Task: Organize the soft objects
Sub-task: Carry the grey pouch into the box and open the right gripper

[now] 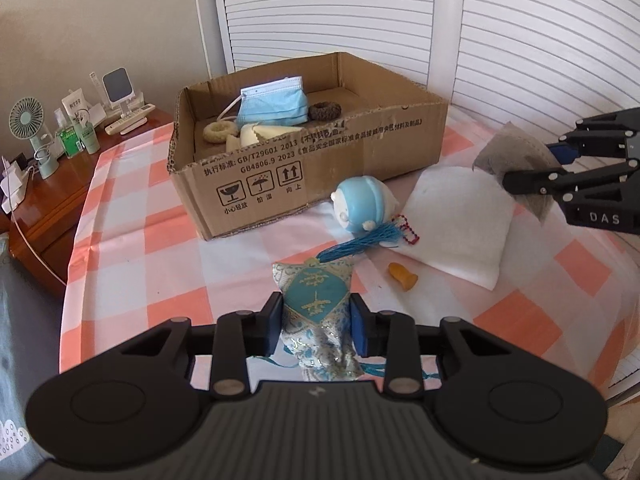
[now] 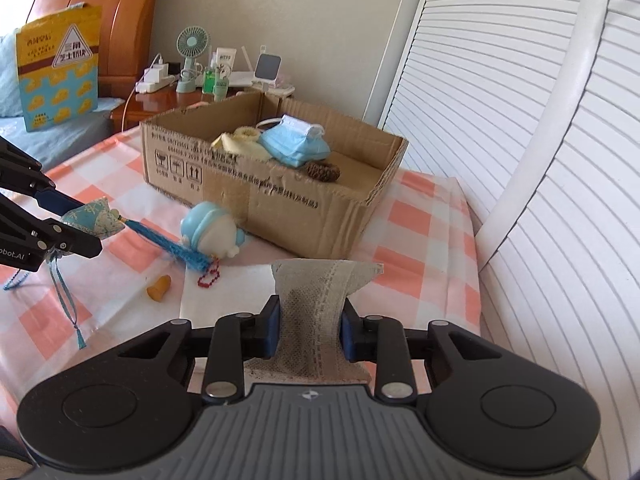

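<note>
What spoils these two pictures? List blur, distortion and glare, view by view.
Left wrist view: fisheye bends the louvred doors, corners go black, and the cardboard box print is sharp. Right wrist view: the same bending, slight smear on the blue toy, bright daylight on the doors, no harsh glare.

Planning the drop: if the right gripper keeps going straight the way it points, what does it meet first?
Probably the near wall of the cardboard box; the right gripper may be high enough to pass over it.
</note>
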A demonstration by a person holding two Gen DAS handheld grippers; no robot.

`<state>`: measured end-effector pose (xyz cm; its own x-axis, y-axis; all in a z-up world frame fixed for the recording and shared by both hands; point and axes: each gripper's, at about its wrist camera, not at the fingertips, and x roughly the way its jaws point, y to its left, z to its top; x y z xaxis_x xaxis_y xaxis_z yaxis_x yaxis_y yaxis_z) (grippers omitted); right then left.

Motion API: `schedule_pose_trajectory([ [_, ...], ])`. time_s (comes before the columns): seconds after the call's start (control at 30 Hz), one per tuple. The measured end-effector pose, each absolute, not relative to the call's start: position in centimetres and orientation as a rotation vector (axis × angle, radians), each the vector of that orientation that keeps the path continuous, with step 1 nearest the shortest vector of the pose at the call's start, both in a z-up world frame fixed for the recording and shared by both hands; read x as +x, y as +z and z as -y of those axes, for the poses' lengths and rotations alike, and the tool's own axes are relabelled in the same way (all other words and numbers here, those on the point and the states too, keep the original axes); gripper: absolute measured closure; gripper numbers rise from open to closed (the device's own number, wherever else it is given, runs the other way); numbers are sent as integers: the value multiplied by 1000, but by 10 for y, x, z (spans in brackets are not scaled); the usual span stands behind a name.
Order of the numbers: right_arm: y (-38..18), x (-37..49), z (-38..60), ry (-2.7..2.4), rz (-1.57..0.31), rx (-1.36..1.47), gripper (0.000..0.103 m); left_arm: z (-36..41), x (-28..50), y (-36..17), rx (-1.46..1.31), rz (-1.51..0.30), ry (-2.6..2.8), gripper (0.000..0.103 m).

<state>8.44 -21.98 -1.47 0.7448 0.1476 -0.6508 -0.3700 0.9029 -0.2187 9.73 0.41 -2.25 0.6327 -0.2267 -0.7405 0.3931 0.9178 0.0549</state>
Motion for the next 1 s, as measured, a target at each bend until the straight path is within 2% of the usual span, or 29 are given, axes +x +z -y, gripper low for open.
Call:
schedule_pose_trajectory([
  [0.27,25,98,225,315,-597,-340,70,-12,99,8,234,-770,-401,71],
  [0.5,56,142,208,358,-529,-342,70,-19,105,28,257,-732,-393,71],
  [0.77,58,210,183,381,-542,-335,69,-22,110,36,267,-714,-371,71],
  [0.83,52,222,179,386,-568,-329,62,-22,112,38,270,-708,-370,71],
  [0.9,46,229,177,387,-582,-322,33,-21,114,41,272,-701,-369,71],
  [0.93,43,228,178,381,-587,-311,26,-21,116,41,273,-698,-370,71],
  [0.97,41,228,181,378,-586,-290,15,-20,117,42,275,-695,-371,71],
  [1.0,40,225,184,382,-585,-265,10,-20,119,43,275,-693,-374,71],
])
